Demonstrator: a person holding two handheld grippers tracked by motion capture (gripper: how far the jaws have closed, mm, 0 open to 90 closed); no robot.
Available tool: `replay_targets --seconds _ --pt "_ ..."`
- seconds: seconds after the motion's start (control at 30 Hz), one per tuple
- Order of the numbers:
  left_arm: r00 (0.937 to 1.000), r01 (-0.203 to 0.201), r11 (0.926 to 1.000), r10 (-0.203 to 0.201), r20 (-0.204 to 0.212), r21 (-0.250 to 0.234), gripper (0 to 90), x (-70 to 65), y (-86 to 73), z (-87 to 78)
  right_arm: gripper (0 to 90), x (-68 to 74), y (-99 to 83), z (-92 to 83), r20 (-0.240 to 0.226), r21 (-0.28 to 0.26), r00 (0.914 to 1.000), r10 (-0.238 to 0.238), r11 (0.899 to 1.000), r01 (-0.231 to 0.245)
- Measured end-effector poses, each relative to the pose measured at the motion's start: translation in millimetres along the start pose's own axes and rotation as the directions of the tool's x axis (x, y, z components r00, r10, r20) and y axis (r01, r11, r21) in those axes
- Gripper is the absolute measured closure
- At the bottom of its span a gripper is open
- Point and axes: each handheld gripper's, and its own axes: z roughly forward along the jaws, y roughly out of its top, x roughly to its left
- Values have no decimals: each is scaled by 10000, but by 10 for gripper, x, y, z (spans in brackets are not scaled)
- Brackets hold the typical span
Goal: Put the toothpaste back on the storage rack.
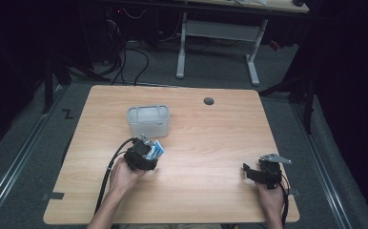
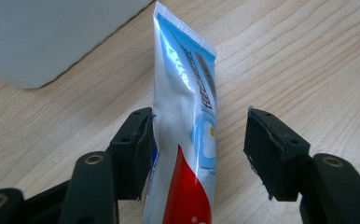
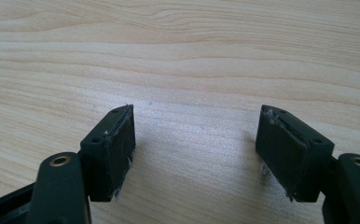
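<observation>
A toothpaste tube [image 2: 187,116], white and blue with a red band, lies between the jaws of my left gripper [image 2: 199,135], crimped end pointing away. The left pad touches its side; the right pad stands clear of it with a gap. In the high view the tube [image 1: 157,150] and left gripper [image 1: 149,150] are just in front of a translucent plastic container [image 1: 148,120], whose wall [image 2: 43,37] fills the top left of the left gripper view. My right gripper [image 1: 249,171] rests open near the table's front right with bare wood between its jaws [image 3: 197,140].
The wooden table [image 1: 206,143] has a small round grey cable hole [image 1: 209,101] at the back. Behind the table stand a white desk frame [image 1: 218,43] and cables on the floor.
</observation>
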Motion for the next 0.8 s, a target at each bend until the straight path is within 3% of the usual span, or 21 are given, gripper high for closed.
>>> replay_targets --seconds 0.37,0.8 --pt "9991 58 9966 -23 -429 818 463 9 16 157 285 0 0 0 19 2 10000 -34 10000 34" --pt "9992 116 9957 -79 -403 922 535 23 17 164 286 -1 0 0 0 -3 10000 5 10000 -5"
